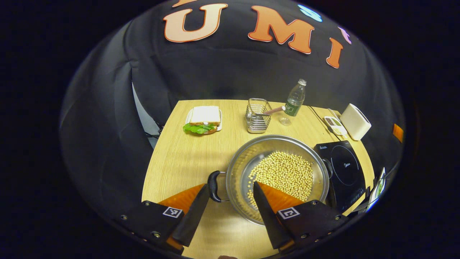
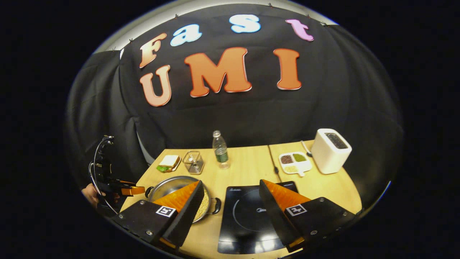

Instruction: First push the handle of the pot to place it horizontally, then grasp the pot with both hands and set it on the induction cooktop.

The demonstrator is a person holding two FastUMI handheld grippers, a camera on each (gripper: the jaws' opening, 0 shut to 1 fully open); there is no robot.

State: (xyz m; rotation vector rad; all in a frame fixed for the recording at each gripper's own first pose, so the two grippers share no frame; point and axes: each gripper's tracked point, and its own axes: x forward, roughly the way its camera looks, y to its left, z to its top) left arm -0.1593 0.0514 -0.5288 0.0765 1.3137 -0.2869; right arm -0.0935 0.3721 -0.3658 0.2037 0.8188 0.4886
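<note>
Okay, my left gripper [image 1: 230, 189] is spread wide, hovering above the pot's near-left edge, one finger just left of the black side handle [image 1: 213, 185], the other over the pan's inside; I can't tell if either touches. The steel pot [image 1: 278, 172] sits on the wooden table [image 1: 179, 158], its floor covered with pale soybeans [image 1: 284, 172]. Just to its right lies the black induction cooktop [image 1: 343, 172], the pot's far handle nearly at its edge.

Over on the right gripper view, my right gripper [image 2: 230, 190] is also spread, pinching nothing, held above the table with the cooktop [image 2: 248, 216] between its fingers. The pot [image 2: 172, 185] sits to the left there, partly behind one finger, its second black handle [image 2: 216, 205] pointing at the cooktop. The left gripper [image 2: 131, 190] shows at the far left edge, beside the pot.

At the far side I see a sandwich on a plate [image 1: 203, 119], a wire basket [image 1: 257, 116], a water bottle [image 1: 296, 98], a divided dish [image 2: 295, 162] and a white toaster [image 2: 330, 150].
</note>
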